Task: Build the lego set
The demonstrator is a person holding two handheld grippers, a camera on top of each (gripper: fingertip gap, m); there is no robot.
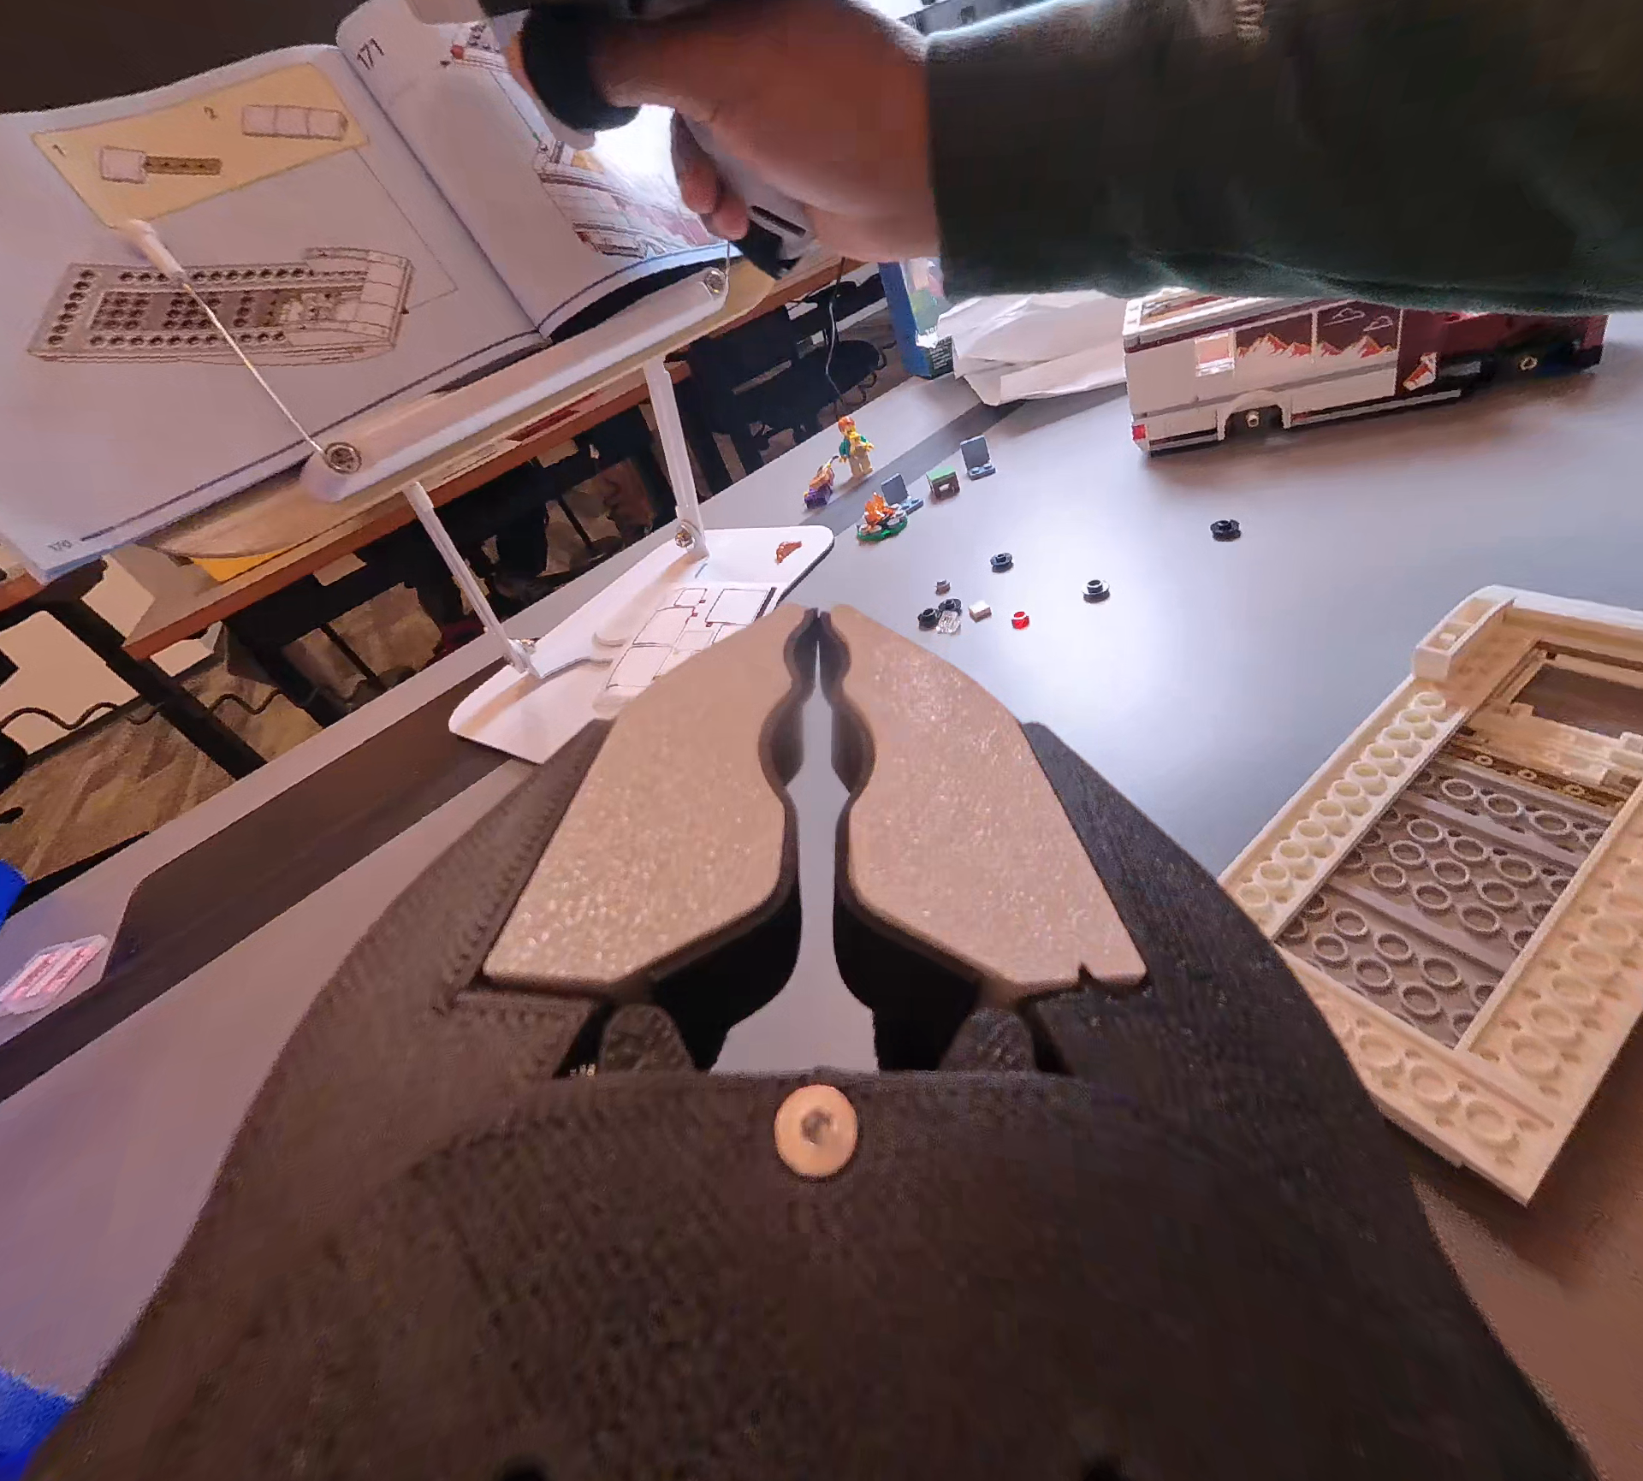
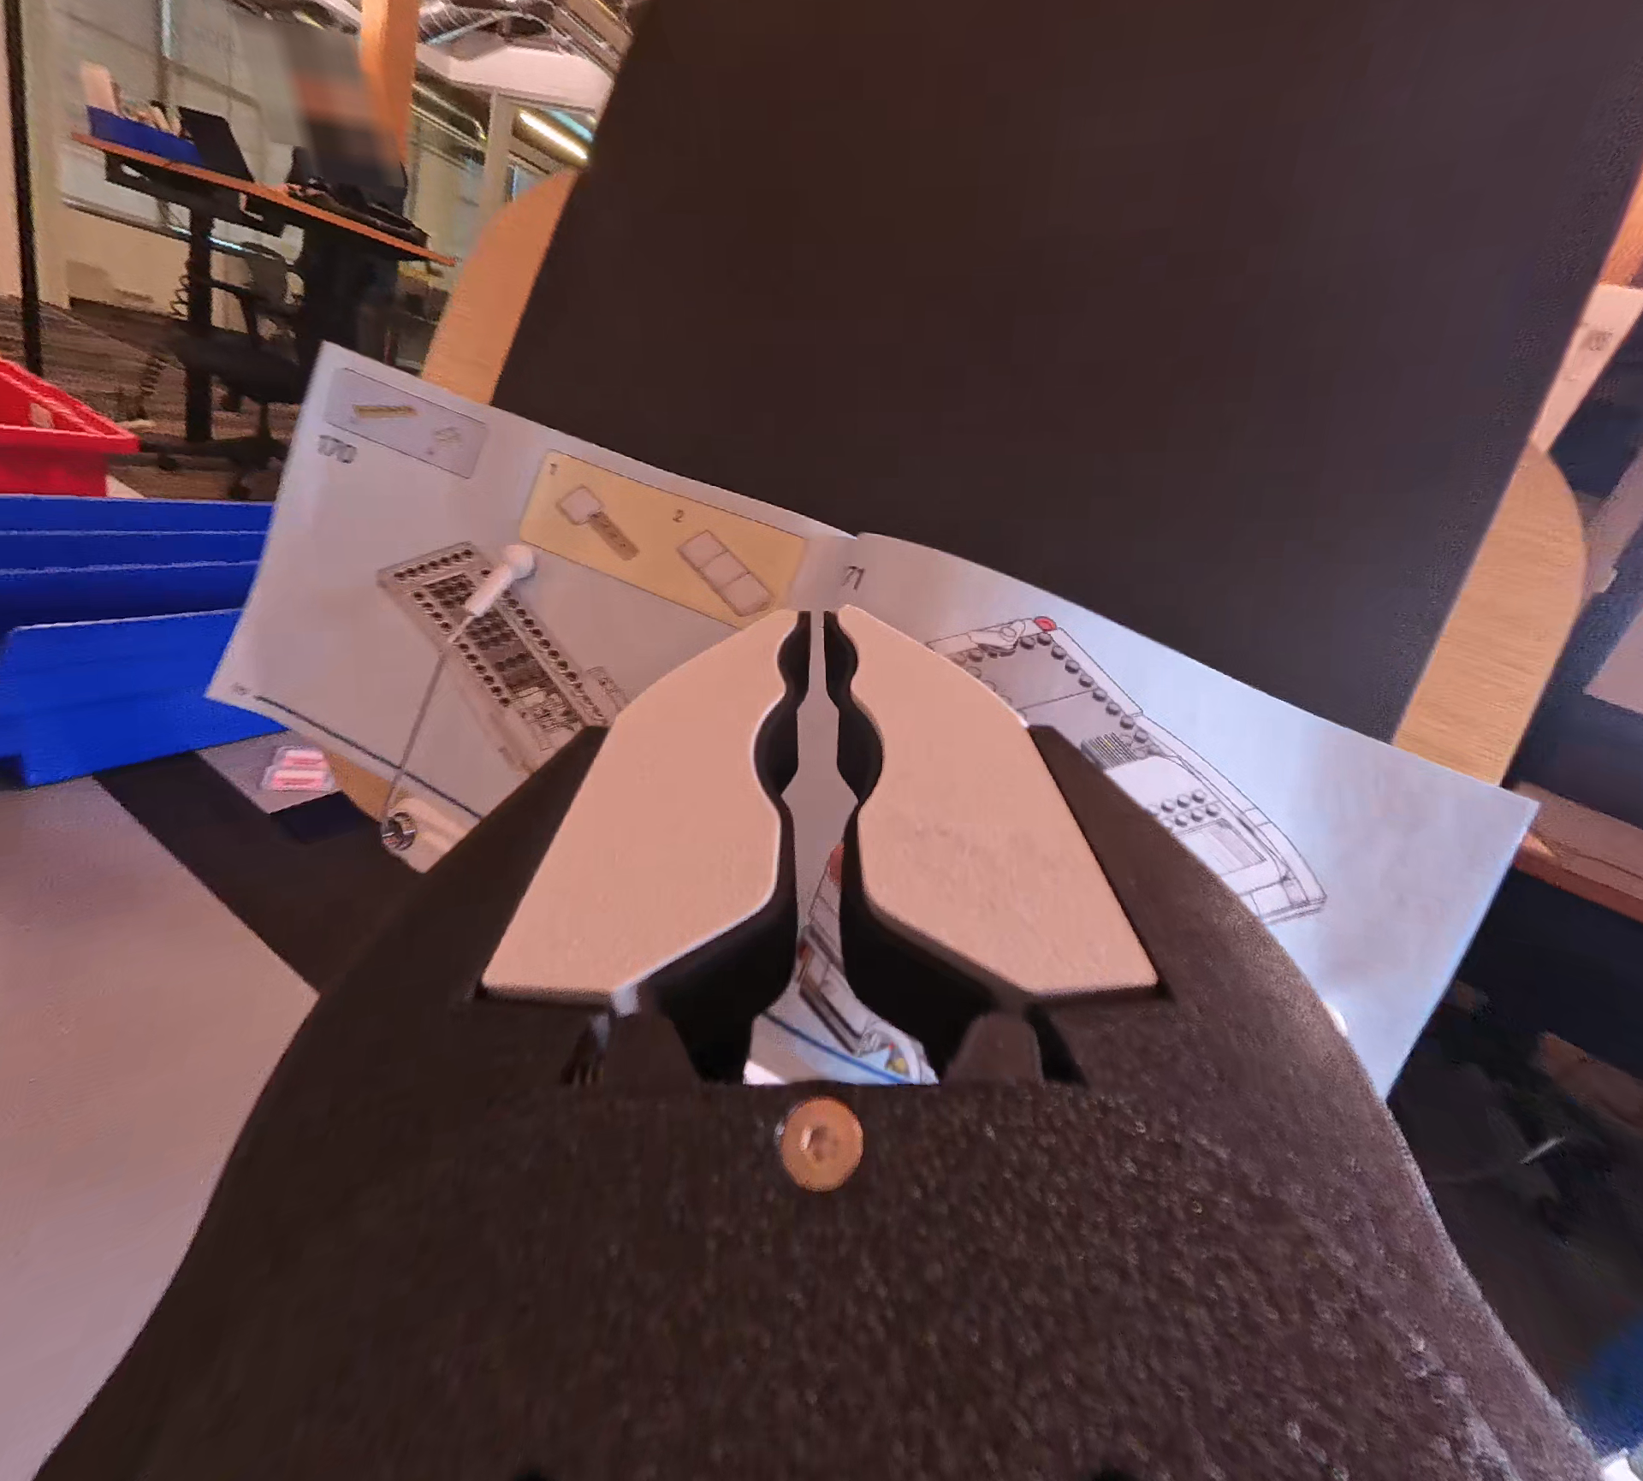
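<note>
In the left wrist view my left gripper (image 1: 818, 620) is shut with nothing between its pads, held above the grey table (image 1: 1200, 683). A white and grey studded lego plate assembly (image 1: 1440, 860) lies to its right. Small loose lego pieces (image 1: 978, 610) lie just ahead of it. An open instruction booklet (image 1: 267, 238) rests on a white stand. A hand (image 1: 800, 132) holds the right gripper up by the booklet's right page. In the right wrist view my right gripper (image 2: 816, 619) is shut, its tips right in front of the booklet's (image 2: 444, 638) spine.
A built lego camper van (image 1: 1289, 363) stands at the back right. A minifigure (image 1: 855, 447) and a campfire piece (image 1: 880, 518) stand behind the loose pieces. The stand's white base (image 1: 640, 656) lies left of my left fingertips. Blue trays (image 2: 116, 620) and a red bin (image 2: 53, 425) are at the left. The tips of one gripper are about 30 centimeters away from the tips of the other. The built lego camper van (image 1: 1289, 363) lies some 30 centimeters from my left tips, 40 centimeters from my right tips.
</note>
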